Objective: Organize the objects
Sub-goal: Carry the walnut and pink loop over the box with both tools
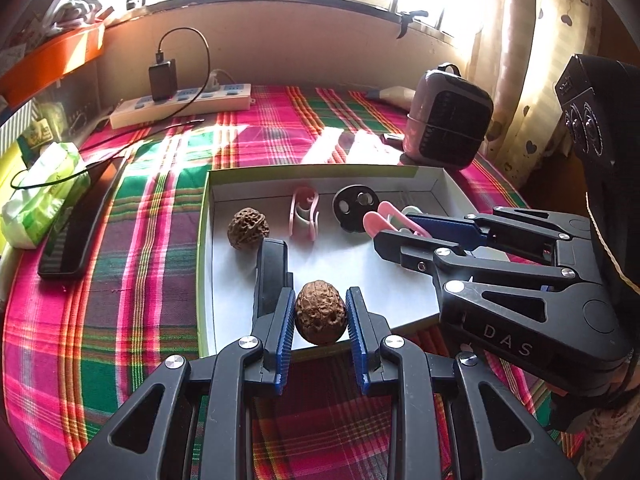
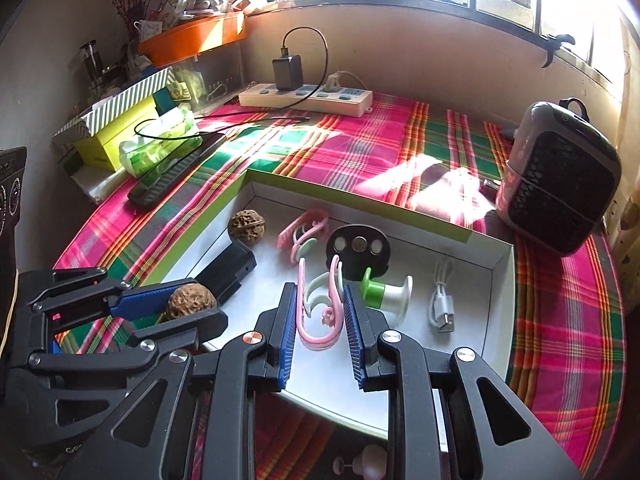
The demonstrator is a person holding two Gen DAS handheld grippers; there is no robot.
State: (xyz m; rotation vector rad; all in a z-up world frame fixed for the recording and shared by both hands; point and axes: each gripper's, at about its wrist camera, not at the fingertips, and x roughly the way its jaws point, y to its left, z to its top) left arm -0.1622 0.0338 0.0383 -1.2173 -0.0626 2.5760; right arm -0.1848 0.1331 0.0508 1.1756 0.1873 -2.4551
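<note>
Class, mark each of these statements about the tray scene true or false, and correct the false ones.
1. The left gripper holds a walnut. True.
2. The right gripper holds the white cable. False: it is shut on a pink clip; the cable lies in the tray.
3. A second walnut lies in the tray. True.
4. The phone lies inside the tray. False: the phone lies on the plaid cloth, left of the tray.
5. A charger is plugged into the power strip. True.
6. The tray's inside is red. False: it is white.
</note>
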